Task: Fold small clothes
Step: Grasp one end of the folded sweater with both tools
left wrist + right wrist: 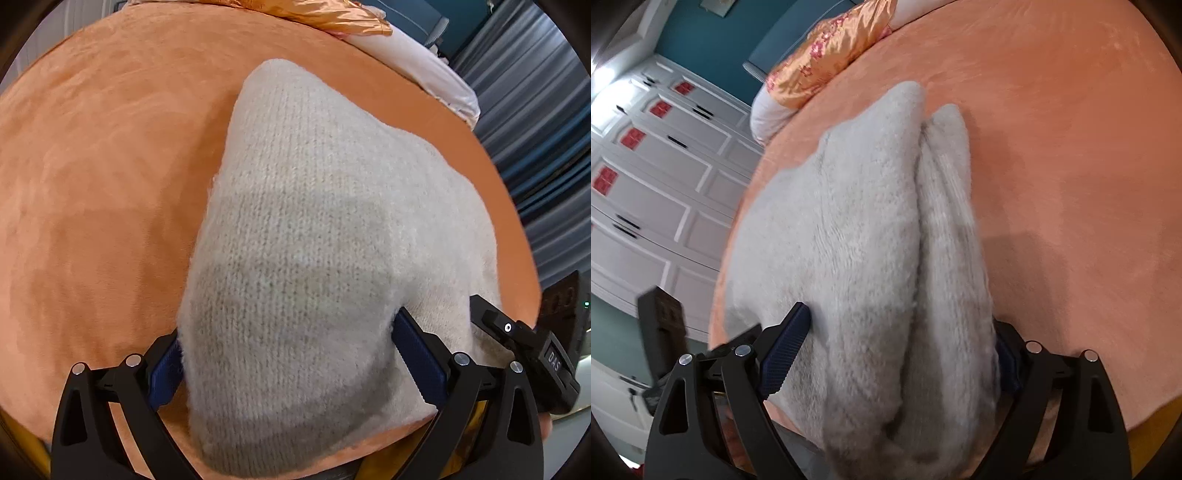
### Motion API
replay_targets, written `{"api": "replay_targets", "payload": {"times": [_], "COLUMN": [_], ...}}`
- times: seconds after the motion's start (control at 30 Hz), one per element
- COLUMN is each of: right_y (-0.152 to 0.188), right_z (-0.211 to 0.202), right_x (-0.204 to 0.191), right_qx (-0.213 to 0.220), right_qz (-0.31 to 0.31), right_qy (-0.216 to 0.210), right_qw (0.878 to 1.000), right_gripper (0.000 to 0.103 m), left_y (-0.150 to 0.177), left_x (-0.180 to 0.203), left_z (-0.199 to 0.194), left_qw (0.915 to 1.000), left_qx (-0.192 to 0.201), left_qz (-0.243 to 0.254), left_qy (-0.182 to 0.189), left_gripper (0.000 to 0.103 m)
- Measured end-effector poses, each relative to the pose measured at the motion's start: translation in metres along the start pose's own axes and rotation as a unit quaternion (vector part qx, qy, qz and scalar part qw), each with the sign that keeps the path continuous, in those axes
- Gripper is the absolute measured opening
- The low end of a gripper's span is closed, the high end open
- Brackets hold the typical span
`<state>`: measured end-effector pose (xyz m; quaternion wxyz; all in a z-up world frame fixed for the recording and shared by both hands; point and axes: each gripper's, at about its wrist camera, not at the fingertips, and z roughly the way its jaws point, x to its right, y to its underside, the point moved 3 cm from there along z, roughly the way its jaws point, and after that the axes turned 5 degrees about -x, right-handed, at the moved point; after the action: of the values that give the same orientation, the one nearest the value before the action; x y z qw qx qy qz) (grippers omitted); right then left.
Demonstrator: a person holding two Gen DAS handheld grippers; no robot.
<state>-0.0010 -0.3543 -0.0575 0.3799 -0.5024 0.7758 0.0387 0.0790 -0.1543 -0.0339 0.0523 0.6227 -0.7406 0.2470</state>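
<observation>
The sweater (314,258), a pale grey knit, lay on the orange bed (92,184) and filled the middle of both wrist views. In the left view the left claw (288,354) had its blue pads (417,354) spread wide to either side of a thick fold of the knit, with the cloth bulging between them and touching both; whether they pressed it or only flanked it I could not tell. The right claw (517,336) showed at the right edge of that view, just beside the sweater's far side.

In the right view the sweater (857,240) was bunched into two long ridges with a deep crease between them, running away from the camera. The right claw (897,350) straddled the near end of both ridges, its left pad (783,350) against the knit and its right pad mostly hidden by the cloth; the jaws stood wide, and again the grip was not clear.

A satin pillow (827,51) lay at the head of the bed, and a white wardrobe (653,177) stood beyond the bed's edge.
</observation>
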Motion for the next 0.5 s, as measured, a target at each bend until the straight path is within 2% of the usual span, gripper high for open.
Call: {"api": "replay_targets", "payload": {"times": [0.03,0.13,0.2,0.27,0.4,0.5], "right_y": [-0.001,-0.007,-0.01,-0.012,-0.01,-0.004], "right_z": [0.0,0.003,0.006,0.007,-0.001,-0.012], "right_x": [0.001,0.004,0.006,0.01,0.009,0.006], "right_qx": [0.001,0.002,-0.001,-0.003,0.003,0.012], "right_qz": [0.002,0.002,0.008,0.021,0.026,0.025], "right_qy": [-0.007,-0.019,-0.033,-0.052,-0.062,-0.062], "right_qw": [1.0,1.0,0.999,0.998,0.998,0.998], "right_gripper": [0.084,0.07,0.052,0.046,0.038,0.036], "left_y": [0.0,-0.001,-0.002,-0.003,-0.002,0.0], "left_x": [0.001,0.001,0.003,0.007,0.019,0.032], "left_z": [-0.001,-0.004,-0.008,-0.014,-0.029,-0.039], "left_qw": [1.0,0.9997,0.9995,0.9993,0.9977,0.9953], "left_qx": [0.002,0.003,0.0,-0.002,-0.002,-0.007], "left_qz": [0.003,0.015,0.017,0.033,0.068,0.095], "left_qy": [0.004,0.017,0.025,0.019,-0.001,-0.018], "left_gripper": [0.098,0.094,0.083,0.073,0.05,0.046]}}
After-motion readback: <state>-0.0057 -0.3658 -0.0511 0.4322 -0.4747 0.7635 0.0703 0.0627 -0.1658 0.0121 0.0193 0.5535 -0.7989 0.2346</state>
